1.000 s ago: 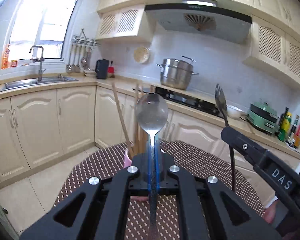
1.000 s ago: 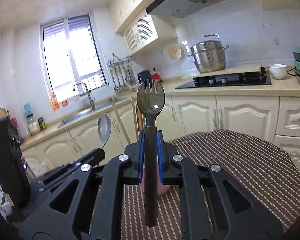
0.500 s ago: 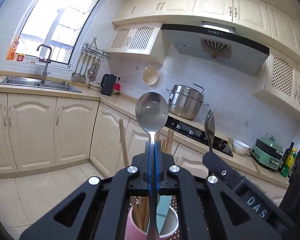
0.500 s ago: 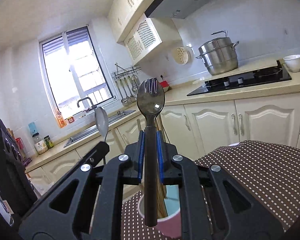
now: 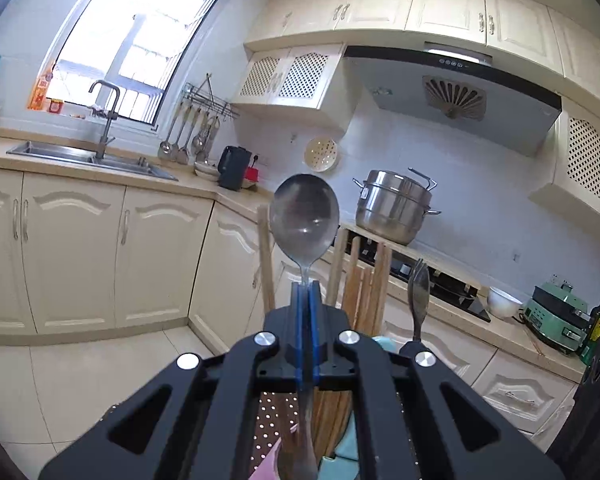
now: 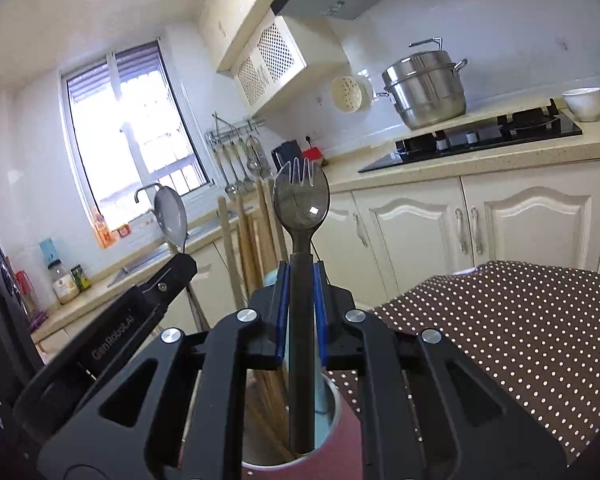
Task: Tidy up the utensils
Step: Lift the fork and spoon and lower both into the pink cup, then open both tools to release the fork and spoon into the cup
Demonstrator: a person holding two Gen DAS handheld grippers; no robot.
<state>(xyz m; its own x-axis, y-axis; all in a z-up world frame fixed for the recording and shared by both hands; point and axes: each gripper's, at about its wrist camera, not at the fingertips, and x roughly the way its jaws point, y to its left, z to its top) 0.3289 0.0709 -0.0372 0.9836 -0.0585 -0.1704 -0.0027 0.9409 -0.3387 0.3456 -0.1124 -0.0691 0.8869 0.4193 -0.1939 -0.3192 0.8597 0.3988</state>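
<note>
The left gripper (image 5: pixel 305 296) has its fingers clamped on the thin neck of a metal spoon (image 5: pixel 304 216), bowl up beyond the fingertips and handle running back down between them; the right gripper (image 6: pixel 300 280) has its fingers clamped on the flat dark handle of a spork (image 6: pixel 301 200), tines up past the fingertips, the handle's end hanging below the fingers inside the mouth of a pink cup (image 6: pixel 340 436); the cup stands directly under both pairs of fingers on the dotted table (image 6: pixel 520 328), already holding a bundle of wooden chopsticks (image 6: pixel 246 248) that rise just behind the fingers, with something pale blue beside them.

Both utensils look stiff and light, so they should not bend or sag in the grip; polished metal is slippery, though, and the spoon's narrow neck gives the pads little to bite on, so it could pivot if its handle catches the rim or the chopsticks; the spork's wider handle seems the surer hold. The cup looks fairly light and top-heavy with tall sticks, so a sideways knock might tip it; letting each handle slide straight down appears safest.
</note>
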